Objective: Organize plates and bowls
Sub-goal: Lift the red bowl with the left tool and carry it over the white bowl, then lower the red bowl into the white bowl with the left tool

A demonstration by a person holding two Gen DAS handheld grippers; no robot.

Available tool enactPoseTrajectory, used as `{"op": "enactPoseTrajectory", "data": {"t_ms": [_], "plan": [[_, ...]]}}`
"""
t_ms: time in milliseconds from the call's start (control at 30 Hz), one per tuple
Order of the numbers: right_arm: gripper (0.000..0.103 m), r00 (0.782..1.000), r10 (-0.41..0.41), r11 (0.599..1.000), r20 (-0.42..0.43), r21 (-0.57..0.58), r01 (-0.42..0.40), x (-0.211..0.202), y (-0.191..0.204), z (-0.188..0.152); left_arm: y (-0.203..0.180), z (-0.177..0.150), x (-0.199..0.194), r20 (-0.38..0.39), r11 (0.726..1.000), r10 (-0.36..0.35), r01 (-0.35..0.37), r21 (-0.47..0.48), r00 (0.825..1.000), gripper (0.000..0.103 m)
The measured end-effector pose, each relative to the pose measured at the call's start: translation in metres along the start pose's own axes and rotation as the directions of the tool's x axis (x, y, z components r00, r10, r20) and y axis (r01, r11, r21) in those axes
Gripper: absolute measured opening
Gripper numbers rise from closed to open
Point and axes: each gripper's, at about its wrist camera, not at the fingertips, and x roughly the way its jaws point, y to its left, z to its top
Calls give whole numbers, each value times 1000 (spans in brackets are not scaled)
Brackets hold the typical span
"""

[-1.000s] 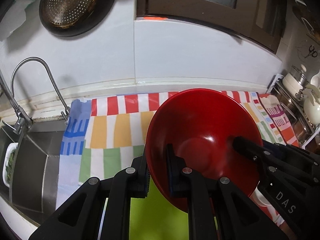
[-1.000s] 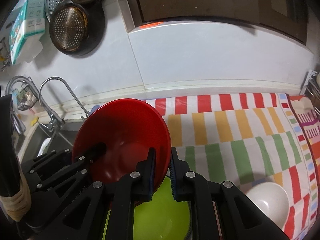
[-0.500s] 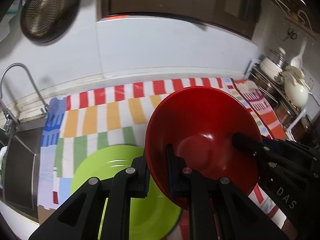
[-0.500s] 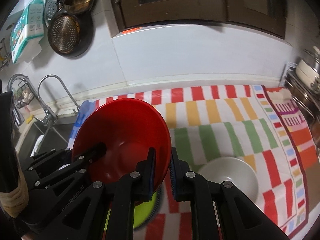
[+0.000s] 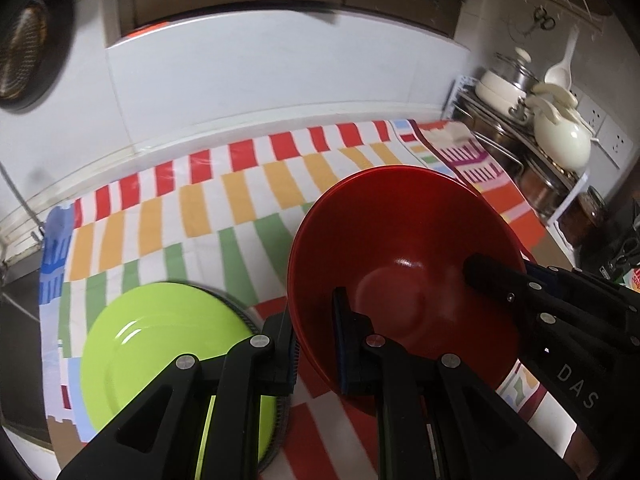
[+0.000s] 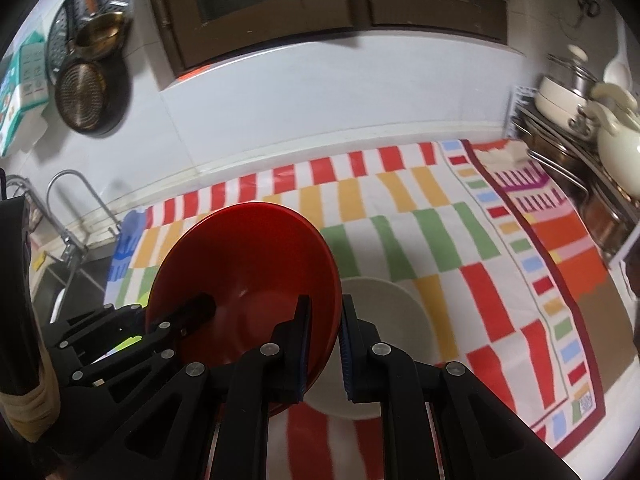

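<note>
A red bowl is held in the air above a kitchen counter, gripped on opposite sides of its rim by two black handheld tools. The left tool pinches the bowl's left near rim, one finger inside the bowl and one outside. The right tool pinches the right near rim the same way, its blue-padded fingers pressed against the thin red wall. The bowl is tilted, its open side facing the cameras.

The counter is covered by a striped cloth with red, orange and green blocks on white. A lime green plate lies flat on the cloth at the near left, resting on a darker ribbed disc whose edge shows around it. A white bowl sits upright on the cloth just to the right of the red bowl and lower down, partly hidden behind the right tool.

At the far right, a metal rack carries cream-coloured pots. At the far left, a tap arches over a steel sink, and pans hang on the white tiled wall.
</note>
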Motion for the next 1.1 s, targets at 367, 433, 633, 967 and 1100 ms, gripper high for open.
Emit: {"op": "enactPoseTrajectory", "data": {"t_ms": [367, 433, 633, 967, 1100], "plan": [[14, 998, -24, 999, -54, 47, 27, 13, -42, -10, -30, -5, 32, -69, 999, 8, -5, 45, 998, 16], [14, 998, -23, 998, -64, 51, 26, 16, -47, -12, -33, -7, 37, -80, 999, 17, -13, 51, 997, 16], [14, 995, -17, 998, -102, 62, 23, 29, -59, -19, -39, -10, 51, -106, 997, 41, -34, 62, 994, 16], [15, 990, -3, 998, -144, 65, 12, 48, -67, -26, -43, -13, 62, -108, 994, 82, -73, 83, 991, 17], [15, 989, 11, 998, -146, 67, -1, 50, -70, -28, -45, -13, 61, -87, 987, 119, -109, 115, 989, 22]]}}
